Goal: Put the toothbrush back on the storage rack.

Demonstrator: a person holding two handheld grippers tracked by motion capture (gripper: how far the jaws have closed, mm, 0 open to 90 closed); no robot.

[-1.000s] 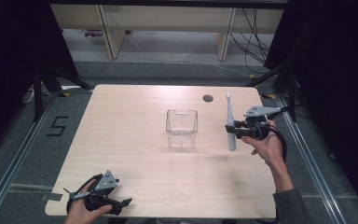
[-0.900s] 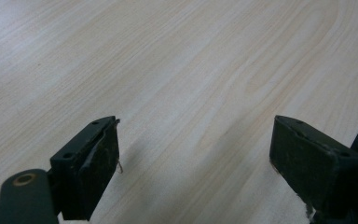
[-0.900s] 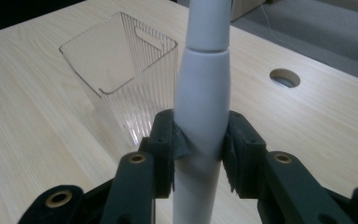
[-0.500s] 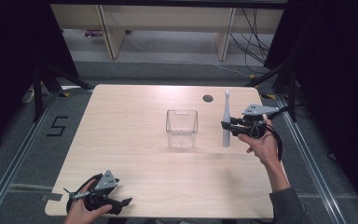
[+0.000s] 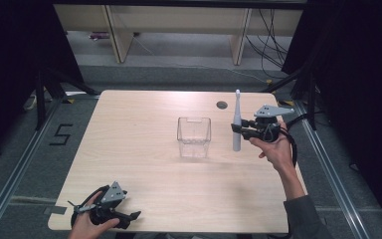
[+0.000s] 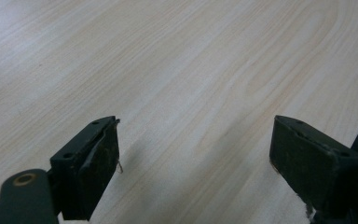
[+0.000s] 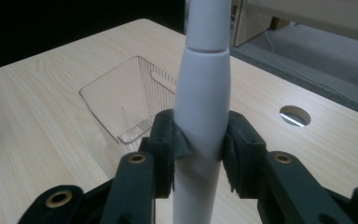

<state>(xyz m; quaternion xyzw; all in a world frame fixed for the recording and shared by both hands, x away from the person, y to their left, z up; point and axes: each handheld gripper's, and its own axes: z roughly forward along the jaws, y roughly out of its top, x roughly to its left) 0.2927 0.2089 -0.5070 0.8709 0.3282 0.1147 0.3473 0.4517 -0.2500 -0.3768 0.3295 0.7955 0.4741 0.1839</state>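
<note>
A white electric toothbrush (image 5: pixel 237 124) stands upright in the air right of a clear plastic container (image 5: pixel 194 135) at the table's middle. My right gripper (image 5: pixel 238 129) is shut on its thick handle (image 7: pixel 202 121), pads pressing both sides, with the clear plastic container (image 7: pixel 130 105) just behind it. My left gripper (image 5: pixel 132 216) rests at the table's near left corner in a hand, pointing right. Its jaws stand wide apart over bare wood (image 6: pixel 196 154) with nothing between them.
The light wooden table (image 5: pixel 129 149) has a round cable hole (image 5: pixel 222 105) at the back right. Shelving legs and cables stand on the grey floor beyond the far edge. Dark curtains flank both sides.
My right gripper has carried the upright toothbrush slightly left, toward the container. The left gripper has stayed where it was.
</note>
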